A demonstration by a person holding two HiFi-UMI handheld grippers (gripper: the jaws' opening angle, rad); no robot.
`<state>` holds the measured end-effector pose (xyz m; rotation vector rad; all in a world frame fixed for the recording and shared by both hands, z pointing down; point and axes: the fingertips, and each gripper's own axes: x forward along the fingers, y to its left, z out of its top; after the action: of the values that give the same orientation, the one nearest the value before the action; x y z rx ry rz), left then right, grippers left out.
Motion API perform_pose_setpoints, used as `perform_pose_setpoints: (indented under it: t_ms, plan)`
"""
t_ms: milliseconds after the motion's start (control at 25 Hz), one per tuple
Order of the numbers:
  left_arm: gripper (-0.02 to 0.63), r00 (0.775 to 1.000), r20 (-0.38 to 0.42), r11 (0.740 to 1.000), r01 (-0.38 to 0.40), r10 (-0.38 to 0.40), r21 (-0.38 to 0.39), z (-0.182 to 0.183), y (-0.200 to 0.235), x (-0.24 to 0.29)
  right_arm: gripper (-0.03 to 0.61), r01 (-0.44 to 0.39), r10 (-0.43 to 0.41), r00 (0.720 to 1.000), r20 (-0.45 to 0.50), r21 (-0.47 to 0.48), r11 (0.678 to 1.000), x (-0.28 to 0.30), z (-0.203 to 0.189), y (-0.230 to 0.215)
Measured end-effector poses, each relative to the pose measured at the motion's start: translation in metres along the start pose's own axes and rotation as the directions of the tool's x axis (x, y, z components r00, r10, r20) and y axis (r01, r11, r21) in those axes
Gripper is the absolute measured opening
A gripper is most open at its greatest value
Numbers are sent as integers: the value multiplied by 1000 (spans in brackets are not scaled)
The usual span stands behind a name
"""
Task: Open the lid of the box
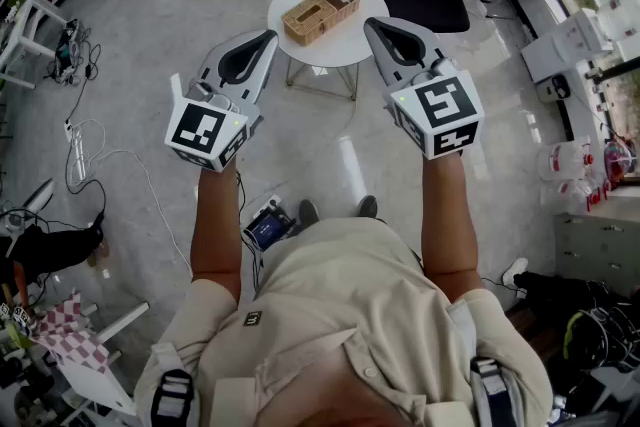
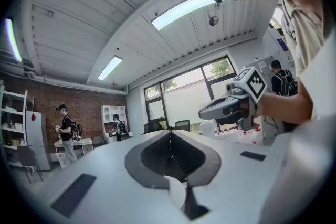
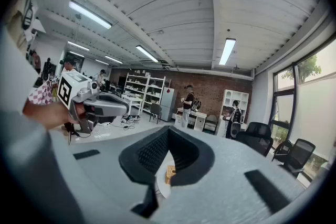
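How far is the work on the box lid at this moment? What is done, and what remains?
Done: nothing yet. The woven box sits on the round white table, and its lid seems to be still on. In hand: only the approach. The left gripper and the right gripper are held up in the air, both shut, empty and touching nothing. Left: reach the box, grip the lid and open it.

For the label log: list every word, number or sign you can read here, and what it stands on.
No words or numbers can be read.
Left gripper cube: square black-and-white code, no letters.
Right gripper cube: the same.
Shirt patch: too small to read.
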<state>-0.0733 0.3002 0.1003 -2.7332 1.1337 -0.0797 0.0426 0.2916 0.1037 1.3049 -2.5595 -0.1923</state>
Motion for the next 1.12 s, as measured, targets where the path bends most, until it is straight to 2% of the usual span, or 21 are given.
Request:
perform_pose_setpoints:
  t_ms: [680, 1120]
  plan:
    - [11, 1000, 3, 1000, 26, -26, -6, -11, 31, -16, -9, 15, -15, 999, -29, 21, 1000, 27, 0, 24]
    - [11, 998, 22, 998, 56, -55, -13, -23, 54, -26, -7, 34, -34, 999, 5, 63, 997, 46, 9, 37]
